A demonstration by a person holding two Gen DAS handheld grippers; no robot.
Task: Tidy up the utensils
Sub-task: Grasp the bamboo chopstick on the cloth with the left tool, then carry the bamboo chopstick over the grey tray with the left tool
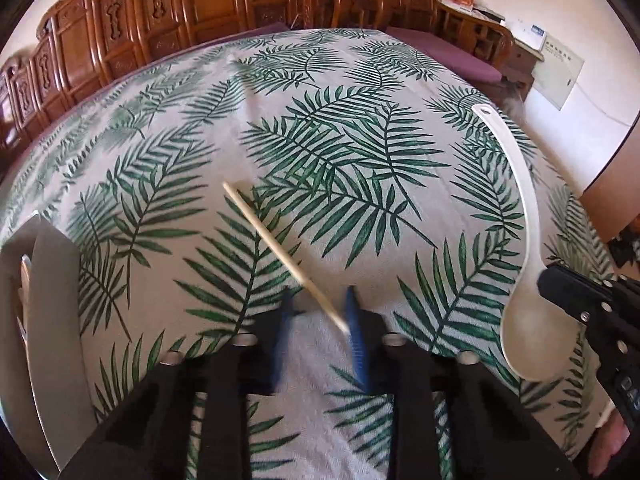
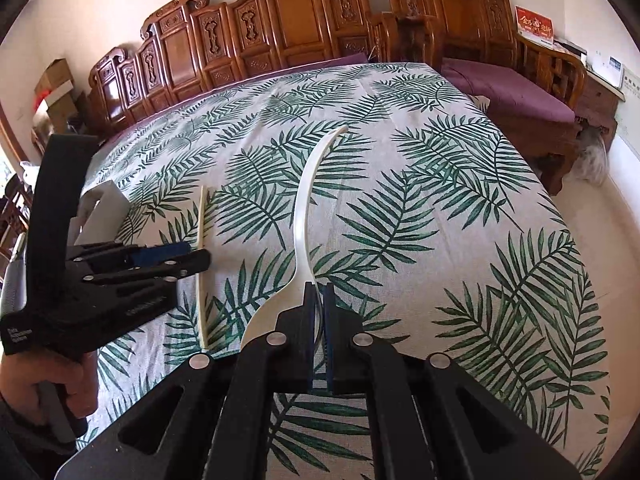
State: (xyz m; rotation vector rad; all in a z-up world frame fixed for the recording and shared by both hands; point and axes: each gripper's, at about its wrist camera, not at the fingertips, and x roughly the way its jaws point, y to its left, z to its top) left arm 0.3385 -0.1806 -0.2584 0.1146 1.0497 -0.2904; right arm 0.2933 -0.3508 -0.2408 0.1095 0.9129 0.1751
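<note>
**Left gripper** [image 1: 320,308], nearest. Jaws stand part open and straddle the near end of the chopstick. The stick touches the right finger only and is not clamped.

**Right gripper** [image 2: 319,292], near right. Jaws narrow, pinching the spoon at the rim of its bowl.

**Chopstick** [image 1: 276,244]. Count: one. Pale wood, running from between the left jaws away to the far left. Whether it rests fully on the tablecloth cannot be told.

**Spoon** [image 2: 298,224]. Count: one. White, long curved handle pointing away, to the right of the chopstick.

**Box** [image 1: 52,280]. Count: one. Pale, open-topped, at the left edge, likely the holder. One metal piece [image 1: 25,276] shows inside; its kind cannot be told.

**Tablecloth** [image 1: 360,80]. Count: one. Leaf print, covering the table.

**Bench** [image 2: 280,20]. Carved wood, along the far wall.

**Handling note, step in hand** (judged: taking up the chopstick).
- Centre the stick between both pads before closing, since a one-sided touch may roll it.
- Grip further from its end so it stays put on the way to the box.
- Keep the spoon level meanwhile.
</note>
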